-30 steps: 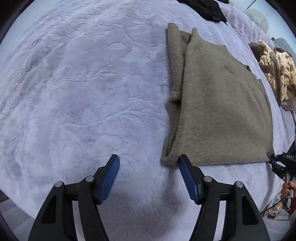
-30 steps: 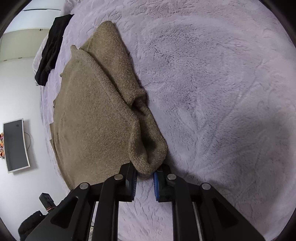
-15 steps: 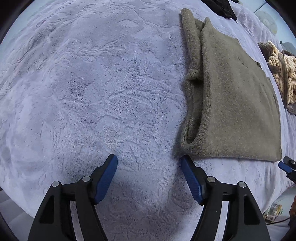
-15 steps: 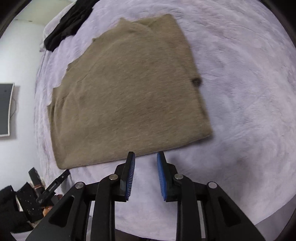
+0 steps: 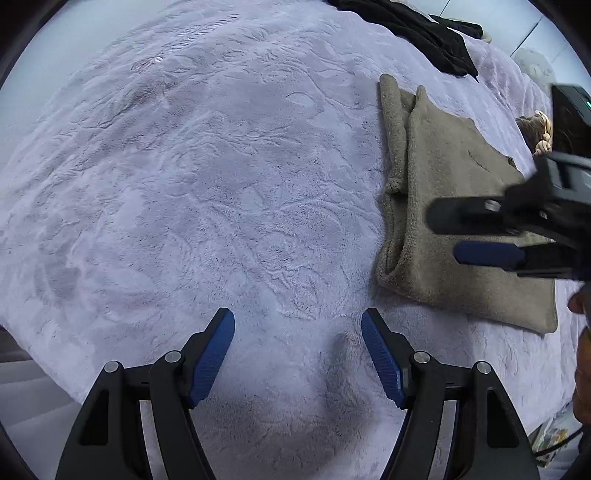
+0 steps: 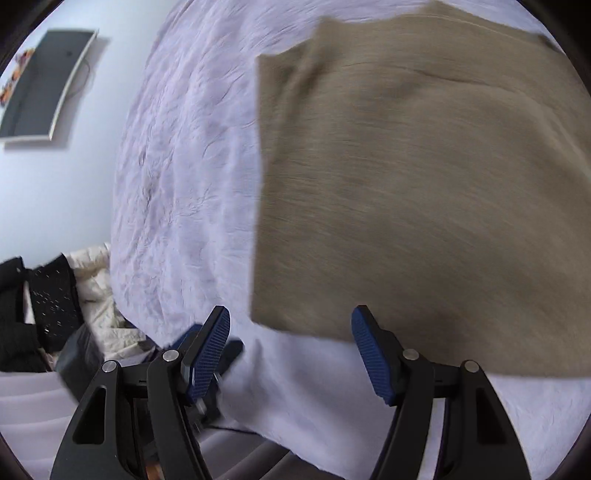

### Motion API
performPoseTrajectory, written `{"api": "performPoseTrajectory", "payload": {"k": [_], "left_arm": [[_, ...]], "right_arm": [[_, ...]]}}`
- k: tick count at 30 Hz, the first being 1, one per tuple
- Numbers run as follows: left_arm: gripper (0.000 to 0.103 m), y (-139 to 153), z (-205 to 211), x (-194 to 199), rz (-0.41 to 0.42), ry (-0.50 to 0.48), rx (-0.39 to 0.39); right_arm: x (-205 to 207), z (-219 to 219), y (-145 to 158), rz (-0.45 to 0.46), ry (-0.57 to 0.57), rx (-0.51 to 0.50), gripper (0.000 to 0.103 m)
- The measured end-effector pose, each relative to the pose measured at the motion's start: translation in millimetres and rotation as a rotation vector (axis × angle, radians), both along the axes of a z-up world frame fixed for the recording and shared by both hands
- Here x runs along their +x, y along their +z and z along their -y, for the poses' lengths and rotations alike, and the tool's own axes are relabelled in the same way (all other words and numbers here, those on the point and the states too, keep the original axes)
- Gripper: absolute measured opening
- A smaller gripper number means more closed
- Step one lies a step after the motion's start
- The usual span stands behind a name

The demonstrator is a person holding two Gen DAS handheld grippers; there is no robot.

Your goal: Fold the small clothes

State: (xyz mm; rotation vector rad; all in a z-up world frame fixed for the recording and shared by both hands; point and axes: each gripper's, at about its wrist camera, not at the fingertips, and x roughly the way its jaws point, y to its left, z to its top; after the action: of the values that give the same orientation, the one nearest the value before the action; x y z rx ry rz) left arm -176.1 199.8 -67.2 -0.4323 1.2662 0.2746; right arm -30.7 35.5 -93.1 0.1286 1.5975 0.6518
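The left gripper [image 5: 297,354] hangs with jaws apart and empty over the lilac bedspread [image 5: 177,192], the folded tan sweater [image 5: 450,221] lying flat to its right — the right gripper [image 5: 465,236] above it, apparently clear of the cloth.

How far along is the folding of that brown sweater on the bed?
Partly done: the brown sweater lies flat on the lilac blanket, one sleeve tucked along its edge. Nothing is in hand: the left claw hangs empty over bare blanket, and the right claw, jaws opening, is empty near the sweater's corner. Further folds probably remain; a black garment waits beyond.
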Motion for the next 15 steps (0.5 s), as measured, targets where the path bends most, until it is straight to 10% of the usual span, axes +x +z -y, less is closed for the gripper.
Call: {"api": "performPoseTrajectory", "payload": {"k": [2,3,4,15], "left_arm": [[0.072,-1,5,-5,0.0,0.009,-0.006],[0.072,-2,3,-9,0.001,0.019,-0.017],[0.072,-1,-1,-16,0.007,0.027,-0.025],[0.072,-2,-9,-26,0.026,0.047,-0.104]], "right_arm": [[5,-26,-11,0.035,0.053,-0.085,0.065],[6,-32,-15,0.057,0.072,-0.127,0.024],[6,-34,-17,0.061,0.084,-0.143,0.007],[-3,-50,-20,0.091,0.211,-0.117,0.013]]}}
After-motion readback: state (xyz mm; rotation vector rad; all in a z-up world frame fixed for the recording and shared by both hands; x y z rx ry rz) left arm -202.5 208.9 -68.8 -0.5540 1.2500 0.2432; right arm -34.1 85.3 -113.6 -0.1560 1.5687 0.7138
